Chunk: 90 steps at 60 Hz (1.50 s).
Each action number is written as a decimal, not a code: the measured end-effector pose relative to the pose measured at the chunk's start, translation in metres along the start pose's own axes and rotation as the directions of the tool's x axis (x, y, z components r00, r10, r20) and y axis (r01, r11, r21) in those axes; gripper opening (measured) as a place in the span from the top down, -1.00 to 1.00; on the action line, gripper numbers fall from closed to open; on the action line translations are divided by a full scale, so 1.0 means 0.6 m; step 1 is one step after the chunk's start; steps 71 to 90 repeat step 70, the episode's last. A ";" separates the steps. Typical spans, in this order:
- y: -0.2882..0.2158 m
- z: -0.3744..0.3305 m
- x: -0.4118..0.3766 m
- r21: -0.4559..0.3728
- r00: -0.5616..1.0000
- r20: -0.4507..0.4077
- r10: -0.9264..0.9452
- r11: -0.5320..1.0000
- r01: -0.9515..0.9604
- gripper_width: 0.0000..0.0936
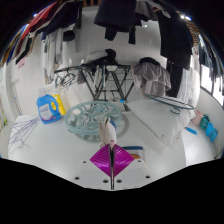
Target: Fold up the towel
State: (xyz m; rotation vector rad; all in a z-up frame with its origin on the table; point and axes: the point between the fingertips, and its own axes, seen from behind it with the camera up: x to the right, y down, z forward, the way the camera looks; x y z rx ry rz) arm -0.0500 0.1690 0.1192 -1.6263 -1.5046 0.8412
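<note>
My gripper [111, 148] is shut, with its two magenta pads [102, 159] pressed together along a thin line. A narrow pale strip of the towel [108, 128] comes out from between the fingertips and runs ahead to a crumpled pale blue-grey heap [86, 121] on the white table [150, 130]. The pinched edge is held a little above the table. How much of the towel lies flat is hard to tell.
A blue and yellow object [50, 105] lies left of the towel. A folding wire rack [105, 82] stands beyond it, with clothes hanging behind [150, 75]. A teal object [204, 125] sits at the table's right side.
</note>
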 end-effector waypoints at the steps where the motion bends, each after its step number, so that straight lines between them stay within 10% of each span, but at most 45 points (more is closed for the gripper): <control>1: 0.006 0.005 0.013 -0.009 1.000 -0.009 -0.002 1.000 0.002 0.95; 13: 0.115 0.067 0.133 -0.111 0.993 -0.101 -0.055 0.993 0.043 0.76; 18: 0.127 0.067 0.149 -0.127 0.993 -0.106 -0.055 0.991 0.042 -0.87; 47: 0.031 -0.447 0.140 -0.129 0.999 -0.010 -0.046 0.991 0.045 -0.82; 90: 0.039 -0.505 0.162 -0.086 0.999 -0.016 -0.050 0.995 0.049 -0.82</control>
